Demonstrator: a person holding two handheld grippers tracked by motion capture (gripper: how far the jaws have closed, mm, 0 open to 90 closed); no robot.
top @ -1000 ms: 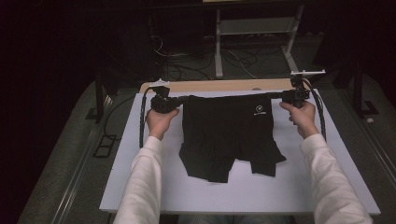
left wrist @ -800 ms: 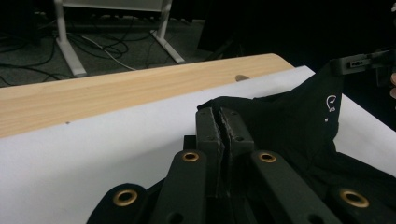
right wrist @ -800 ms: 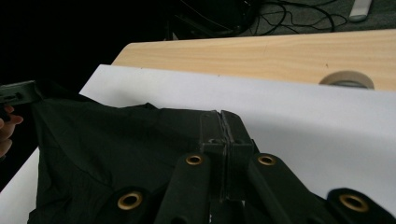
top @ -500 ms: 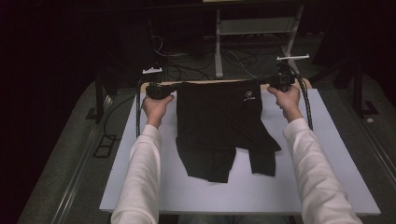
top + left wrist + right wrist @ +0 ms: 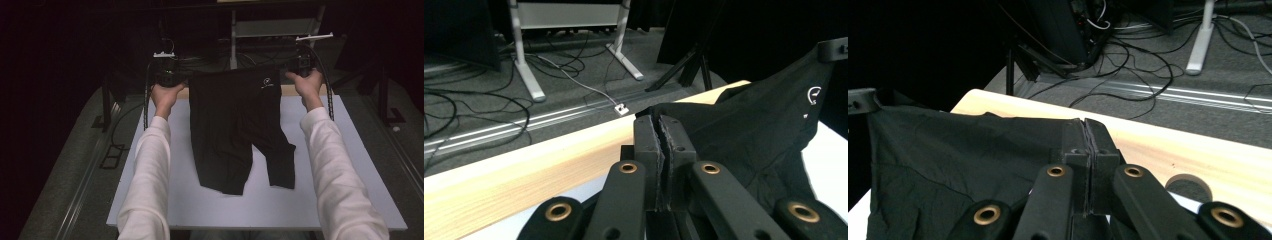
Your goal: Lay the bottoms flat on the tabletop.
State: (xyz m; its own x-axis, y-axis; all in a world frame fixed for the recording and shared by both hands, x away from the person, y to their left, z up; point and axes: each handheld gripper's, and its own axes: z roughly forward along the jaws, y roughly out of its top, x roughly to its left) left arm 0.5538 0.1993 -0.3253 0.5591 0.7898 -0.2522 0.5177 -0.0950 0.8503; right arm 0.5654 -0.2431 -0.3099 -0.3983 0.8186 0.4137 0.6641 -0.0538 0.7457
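Dark studio floor with cables and stand legs behind the white table, wood strip along its far edge. Black shorts held up by the waistband over that far edge, legs trailing toward the person, hems resting on the table. Long axis runs far-to-near, waistband far, leg openings near; logo side up. Left gripper jaws clamped on one waistband corner, right gripper jaws clamped on the other. Judgement: lift and spread done; laying flat or folding not yet begun.
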